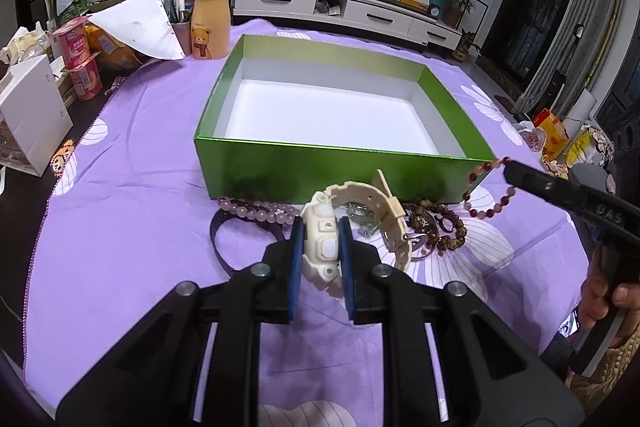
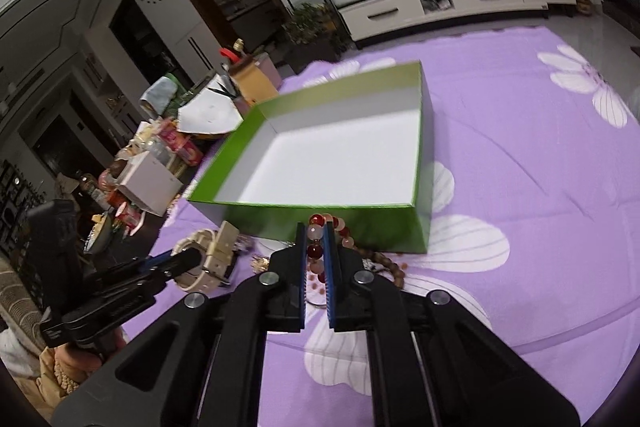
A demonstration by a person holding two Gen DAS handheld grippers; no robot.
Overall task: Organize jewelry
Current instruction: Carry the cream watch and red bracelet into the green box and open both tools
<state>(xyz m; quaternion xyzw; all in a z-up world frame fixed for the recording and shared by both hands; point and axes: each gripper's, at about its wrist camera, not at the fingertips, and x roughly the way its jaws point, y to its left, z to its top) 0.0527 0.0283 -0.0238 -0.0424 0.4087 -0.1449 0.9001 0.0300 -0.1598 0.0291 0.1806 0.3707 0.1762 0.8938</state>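
An open green box (image 1: 280,167) with a white inside stands on the purple cloth; it also shows in the right wrist view (image 2: 360,227). My left gripper (image 1: 320,227) is shut on a cream watch (image 1: 324,247) just in front of the box; the watch shows in the right wrist view (image 2: 208,251). My right gripper (image 2: 314,231) is shut on a red and pink bead bracelet (image 2: 316,235) and holds it near the box's front right corner; the bracelet hangs in the left wrist view (image 1: 486,193). A pink bead strand (image 1: 256,209) and brown bead bracelets (image 1: 448,227) lie on the cloth.
A yellow bear bottle (image 1: 210,23), yoghurt cups (image 1: 80,63), a white box (image 1: 30,119) and papers crowd the table's left side. Snack bags (image 1: 560,139) lie at the right edge. A dark strap (image 1: 224,247) lies left of the watch.
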